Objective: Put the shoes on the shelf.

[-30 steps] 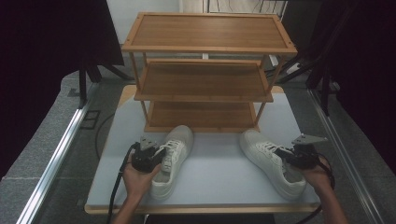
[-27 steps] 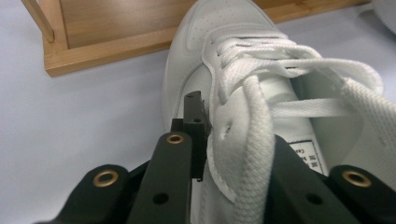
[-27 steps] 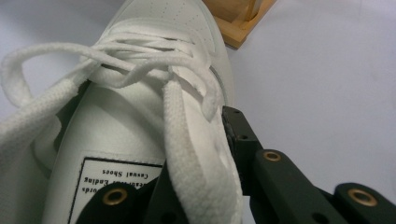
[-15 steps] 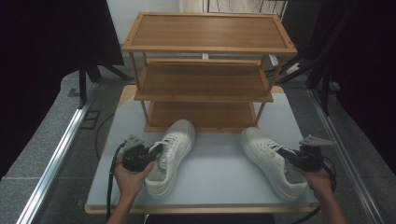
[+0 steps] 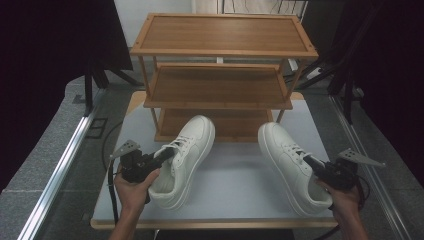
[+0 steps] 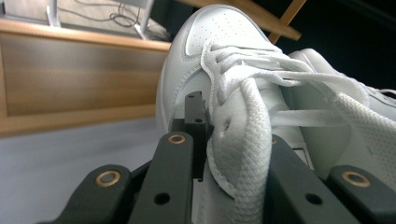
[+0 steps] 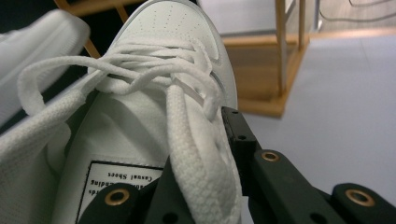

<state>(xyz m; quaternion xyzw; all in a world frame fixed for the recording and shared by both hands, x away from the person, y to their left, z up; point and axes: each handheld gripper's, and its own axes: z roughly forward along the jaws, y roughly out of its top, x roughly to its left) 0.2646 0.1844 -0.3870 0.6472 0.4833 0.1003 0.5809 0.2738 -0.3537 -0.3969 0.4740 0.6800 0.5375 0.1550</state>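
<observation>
Sneakers, both white, sat near the wooden rack [image 5: 220, 90]: left gripper [image 5: 165, 156] clamped the left sneaker [image 5: 187, 155], right gripper [image 5: 311, 162] the right sneaker [image 5: 287, 160], by the collars.

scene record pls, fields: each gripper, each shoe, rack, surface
left gripper: shut on left shoe's side wall by the laces
right gripper: shut on right shoe's side wall by the laces
left shoe: white sneaker, toe toward rack
right shoe: white sneaker, toe toward rack
rack: three wooden shelves, bare
table: pale top

Two white shoes [image 5: 182, 160] [image 5: 292, 167], one three-tier wooden rack [image 5: 220, 75], one table [image 5: 240, 192].
</observation>
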